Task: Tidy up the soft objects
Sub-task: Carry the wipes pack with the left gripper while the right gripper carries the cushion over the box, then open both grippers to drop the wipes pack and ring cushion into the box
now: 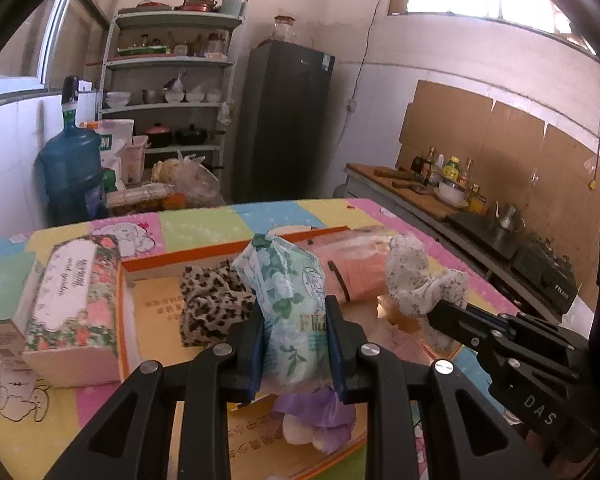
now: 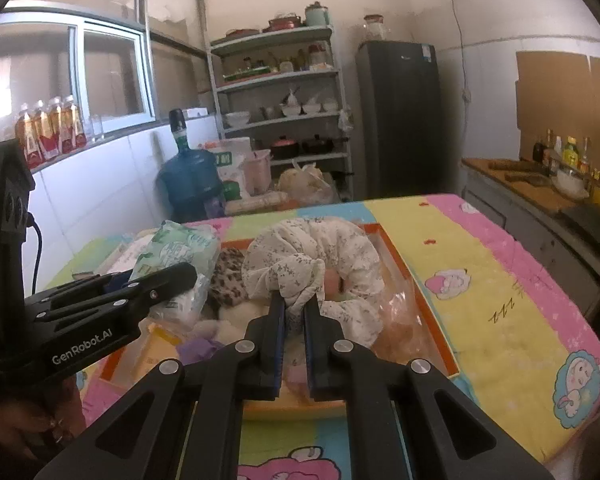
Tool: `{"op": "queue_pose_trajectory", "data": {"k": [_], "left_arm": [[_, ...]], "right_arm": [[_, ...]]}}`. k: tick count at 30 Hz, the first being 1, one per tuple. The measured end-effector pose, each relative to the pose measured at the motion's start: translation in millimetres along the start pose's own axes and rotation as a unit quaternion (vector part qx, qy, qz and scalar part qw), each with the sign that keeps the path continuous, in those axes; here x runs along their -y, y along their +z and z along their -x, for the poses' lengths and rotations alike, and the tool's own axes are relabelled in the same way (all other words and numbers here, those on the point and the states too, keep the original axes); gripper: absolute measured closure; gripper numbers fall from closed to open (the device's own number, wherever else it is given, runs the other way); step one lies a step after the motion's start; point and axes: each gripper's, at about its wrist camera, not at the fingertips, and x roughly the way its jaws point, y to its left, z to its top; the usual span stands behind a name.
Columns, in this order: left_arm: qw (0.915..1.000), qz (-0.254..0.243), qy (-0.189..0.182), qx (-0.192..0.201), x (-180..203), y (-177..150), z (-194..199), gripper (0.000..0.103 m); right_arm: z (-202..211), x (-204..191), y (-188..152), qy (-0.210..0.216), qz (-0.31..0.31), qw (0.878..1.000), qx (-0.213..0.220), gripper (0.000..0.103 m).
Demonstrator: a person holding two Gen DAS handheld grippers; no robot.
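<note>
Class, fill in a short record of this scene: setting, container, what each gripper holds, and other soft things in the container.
setting: kitchen, table with a patchwork cartoon cloth
container: shallow orange-rimmed box
left gripper: shut on a green-and-white tissue pack
right gripper: shut on a white floral scrunchie
other soft things in box: leopard scrunchie, purple item
beside box: floral carton

"GenRobot.AI" on left gripper (image 2: 162,280)
</note>
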Motion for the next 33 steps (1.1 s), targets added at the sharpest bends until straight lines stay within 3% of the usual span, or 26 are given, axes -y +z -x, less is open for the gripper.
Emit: {"op": "queue_pose_trajectory", "data": {"k": [5,21,26,33], "left_arm": [[0.9998,0.005,0.005,-0.018,-4,-3,-20,0.076],[0.9997,0.013,0.003,-0.020,-9,2,-42,0.074],[0.9998,0.009,0.003,-0.016,-6,0,-38,0.065],[0.9995,0.027,0.011,-0.014,-15,0,-28,0.043]], "right_arm": [[-15,2,-1,0.009,0.001,1.000,-0.013,0.093],[-65,7,3,0.026,0.001,0.998,-0.049,0.090],[-64,3,4,0.040,0.003,0.998,-0.046,0.064],[-55,5,5,0.036,-0.004,0.999,-0.039,0.052]]}}
